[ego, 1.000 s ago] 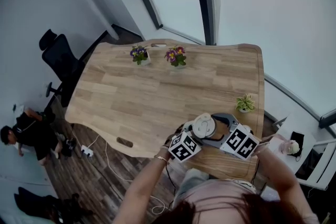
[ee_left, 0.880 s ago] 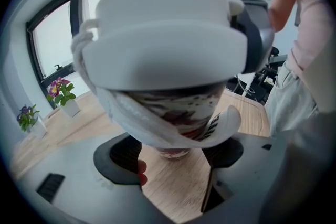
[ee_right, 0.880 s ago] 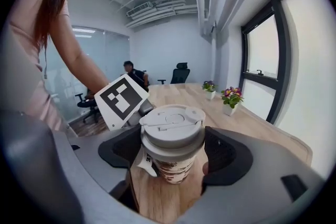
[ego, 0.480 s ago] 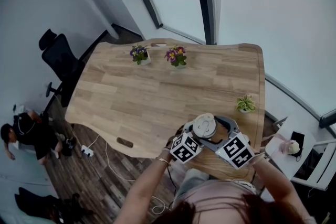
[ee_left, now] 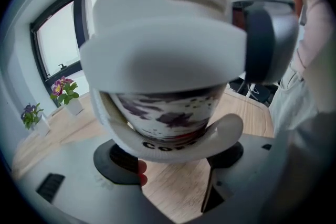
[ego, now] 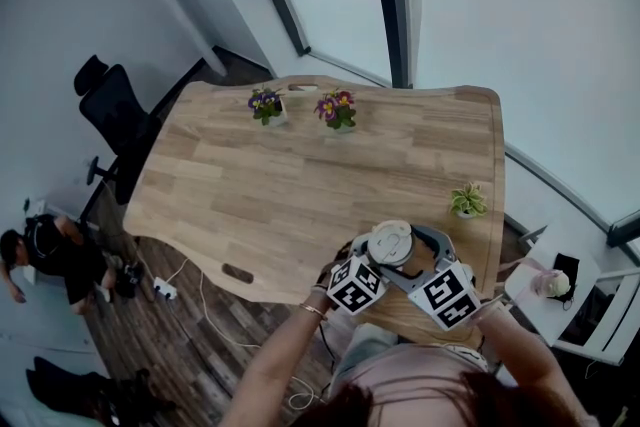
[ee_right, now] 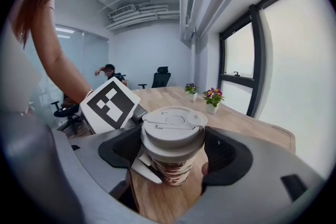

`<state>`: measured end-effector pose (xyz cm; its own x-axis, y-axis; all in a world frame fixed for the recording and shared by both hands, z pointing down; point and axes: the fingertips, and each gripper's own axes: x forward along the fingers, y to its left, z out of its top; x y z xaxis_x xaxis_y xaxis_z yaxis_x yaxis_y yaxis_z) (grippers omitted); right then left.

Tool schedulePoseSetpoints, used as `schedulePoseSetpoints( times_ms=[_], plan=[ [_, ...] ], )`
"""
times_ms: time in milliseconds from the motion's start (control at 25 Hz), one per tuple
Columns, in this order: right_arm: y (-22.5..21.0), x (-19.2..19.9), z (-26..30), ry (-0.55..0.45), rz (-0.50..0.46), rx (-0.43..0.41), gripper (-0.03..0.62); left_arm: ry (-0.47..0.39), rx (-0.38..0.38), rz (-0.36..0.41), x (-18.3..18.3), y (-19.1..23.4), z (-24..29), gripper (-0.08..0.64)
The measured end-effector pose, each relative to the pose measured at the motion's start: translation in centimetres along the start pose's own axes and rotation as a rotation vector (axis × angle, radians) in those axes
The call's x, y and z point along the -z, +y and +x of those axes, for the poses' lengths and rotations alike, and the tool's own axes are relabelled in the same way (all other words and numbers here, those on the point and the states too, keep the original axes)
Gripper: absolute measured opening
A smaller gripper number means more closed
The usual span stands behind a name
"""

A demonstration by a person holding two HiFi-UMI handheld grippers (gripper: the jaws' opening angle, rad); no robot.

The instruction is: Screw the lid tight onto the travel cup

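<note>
- Two things sit far out beyond the left gripper's (ee_left: 170, 152) left side, off the wooden table (ego: 290, 185): a black office chair (ego: 112, 110) and a person (ego: 45, 250) low on the floor.
- Straight ahead of both tools, at the table's far edge, are a purple-flowered pot (ego: 266, 104) and a pink-flowered pot (ego: 337, 109). They stand well apart from the grippers, with bare wood between.
- Just beyond the right gripper's (ee_right: 173, 152) right side stands a small green plant (ego: 467, 199), near the table's edge.
- The left gripper is clamped on the body of the travel cup (ee_left: 168, 123). Its white curved fingers (ee_left: 226, 128) cradle the upright cup at the table's near edge.
- The right gripper is clenched on the white lid (ee_right: 173, 123), with dark pads (ee_right: 223, 155) pressed to either side. The lid sits on the cup's mouth and hides what is inside.
- The cup wall has a dark blotchy print. Low down by the fingers are black letters that begin "CO"; the rest cannot be read.
- Each gripper's marker cube shows black-and-white squares: the left cube (ego: 352, 283) and the right cube (ego: 447, 295).
</note>
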<state>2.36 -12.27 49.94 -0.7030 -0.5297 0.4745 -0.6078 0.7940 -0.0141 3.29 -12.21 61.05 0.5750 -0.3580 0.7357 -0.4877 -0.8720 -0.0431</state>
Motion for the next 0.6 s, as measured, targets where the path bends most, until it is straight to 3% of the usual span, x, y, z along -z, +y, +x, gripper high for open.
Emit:
schedulePoseSetpoints(
  times_ms=[120, 400, 480, 600],
  plan=[
    [0.01, 0.10, 0.15, -0.002, 0.014, 0.004, 0.359, -0.003, 0.006, 0.000, 0.08, 0.15, 0.02, 0.341],
    [0.05, 0.20, 0.05, 0.097, -0.090, -0.224, 0.359, -0.001, 0.080, 0.059, 0.06, -0.23, -0.09, 0.341],
    [0.04, 0.12, 0.13, 0.089, -0.085, -0.234, 0.359, -0.006, 0.071, 0.048, 0.01, -0.21, -0.05, 0.341],
    [0.02, 0.10, 0.03, 0.047, -0.042, -0.165, 0.359, -0.014, 0.042, 0.027, -0.04, -0.17, 0.00, 0.341]
  ],
)
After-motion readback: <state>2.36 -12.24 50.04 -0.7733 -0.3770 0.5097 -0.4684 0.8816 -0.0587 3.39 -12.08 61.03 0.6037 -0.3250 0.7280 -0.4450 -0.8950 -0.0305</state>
